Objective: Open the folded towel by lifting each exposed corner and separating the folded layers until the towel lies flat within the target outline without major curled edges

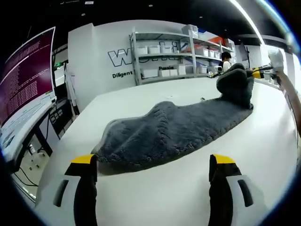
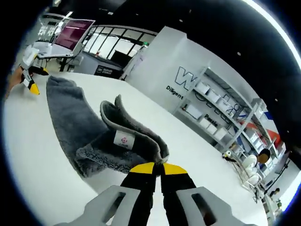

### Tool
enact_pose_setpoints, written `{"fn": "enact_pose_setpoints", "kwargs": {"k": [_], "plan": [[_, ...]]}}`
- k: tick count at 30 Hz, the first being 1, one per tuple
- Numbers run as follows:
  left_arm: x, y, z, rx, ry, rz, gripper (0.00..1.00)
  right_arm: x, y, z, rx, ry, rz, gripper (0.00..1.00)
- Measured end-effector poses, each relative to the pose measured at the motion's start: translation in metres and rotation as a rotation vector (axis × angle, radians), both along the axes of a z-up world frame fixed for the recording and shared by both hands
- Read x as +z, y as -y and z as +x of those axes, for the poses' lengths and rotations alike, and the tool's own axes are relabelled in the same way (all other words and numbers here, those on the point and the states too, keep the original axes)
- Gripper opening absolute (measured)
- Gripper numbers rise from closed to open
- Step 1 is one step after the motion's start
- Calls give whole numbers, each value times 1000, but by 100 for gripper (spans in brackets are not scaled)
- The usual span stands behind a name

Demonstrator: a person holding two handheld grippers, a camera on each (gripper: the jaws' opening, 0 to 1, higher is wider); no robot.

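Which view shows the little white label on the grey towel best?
The right gripper view. There the label faces the camera on the lifted fold of the towel, just above the right gripper, whose jaws are shut on the towel's edge. In the left gripper view the towel shows only grey pile; I can't make out a label.

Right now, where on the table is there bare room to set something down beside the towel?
Bare white table lies between the towel and the left hand-held gripper, and along its far side toward the shelves. It is crowded at the lifted end, where the right hand-held gripper pinches the towel.
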State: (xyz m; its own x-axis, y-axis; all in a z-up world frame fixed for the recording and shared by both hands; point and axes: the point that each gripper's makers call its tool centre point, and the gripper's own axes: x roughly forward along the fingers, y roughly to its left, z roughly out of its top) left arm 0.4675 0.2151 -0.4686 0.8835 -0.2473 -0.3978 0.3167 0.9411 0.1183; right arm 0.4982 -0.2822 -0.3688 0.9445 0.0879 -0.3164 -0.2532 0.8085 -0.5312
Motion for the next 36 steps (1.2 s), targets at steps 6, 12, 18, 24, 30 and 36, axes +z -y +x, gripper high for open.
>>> {"fn": "enact_pose_setpoints", "kwargs": {"k": [6,12,18,24,30,36], "plan": [[-3,-1,0,5,-8,11,98,-7,39,-5,-102,-2,-43,0],[-3,-1,0,6,-8,11,98,-20,73,-6,-178,-23,-61,0],[-4,0,0,4,-12,18,98,-37,107,-8,-252,-69,-68,0],[-4,-1,-1,7,-11,20,98,-69,132,-4,-287,-149,-55,1],[-4,-2,0,9,-13,19,98,-108,147,-4,-309,-263,-20,1],[-3,-4,0,13,-11,10,98,-122,158,-4,-327,-300,-6,3]]}}
